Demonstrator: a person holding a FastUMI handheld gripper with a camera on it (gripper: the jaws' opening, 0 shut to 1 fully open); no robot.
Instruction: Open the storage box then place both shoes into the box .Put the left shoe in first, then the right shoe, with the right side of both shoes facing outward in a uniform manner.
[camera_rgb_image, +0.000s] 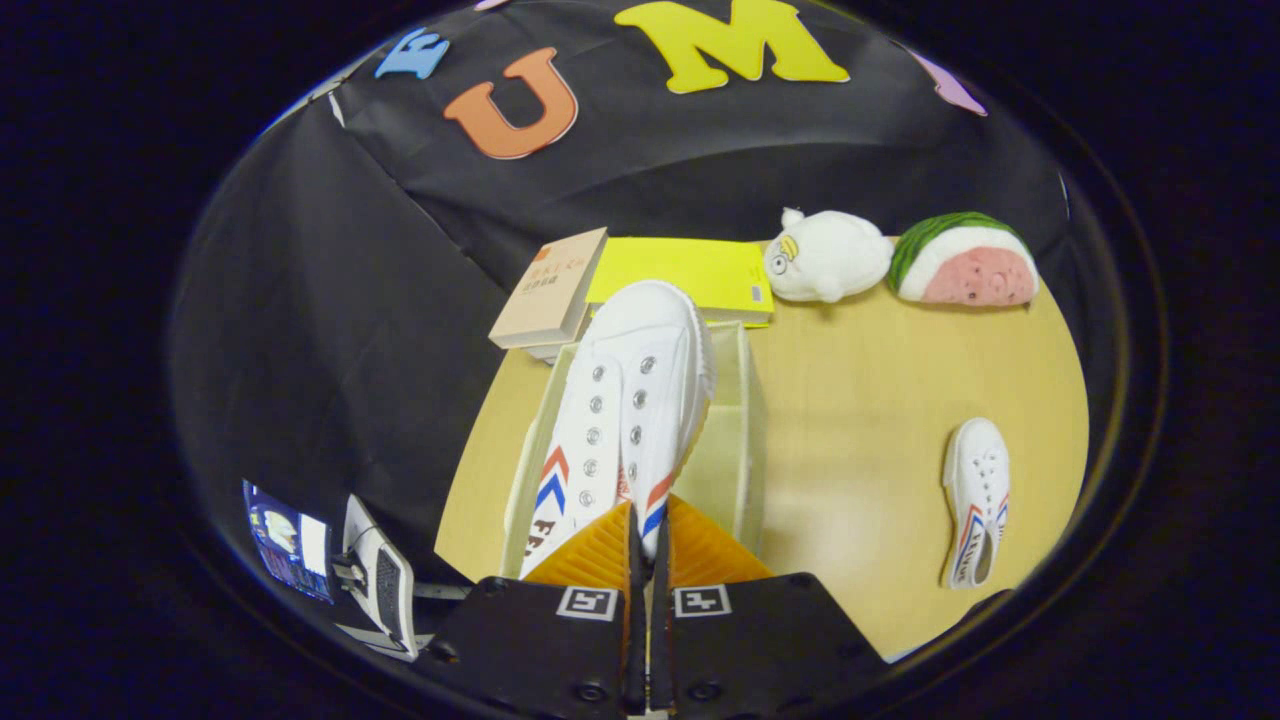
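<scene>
Between the two fingers of my claw (648, 545) I am pinching the heel end of a white shoe (625, 420), the fingers drawn almost together on a thin part of it, so I count this as the first-shoe step: carrying one shoe to the box. I cannot say for certain from this angle whether it is the left shoe, though the task calls for the left one first. The shoe hangs toe-forward, lace eyelets up toward me, with its striped side showing just ahead of the fingers. Directly under and around it is the open storage box (745, 420), its pale walls visible on both sides of the shoe, so the lid looks already dealt with. The claw points forward and steeply down at the tabletop (860, 400), roughly lined up with the box's long axis. My next move, as I judge it, is to lower the shoe into the box, keep its right side facing outward, and only then spread the fingers. Off to the right, well apart from the box, the second shoe (976, 500) lies on the tabletop waiting. Beyond the box sit two books (640, 280), then a white plush toy (825, 255) and a watermelon plush (965, 260) near the far wall.
</scene>
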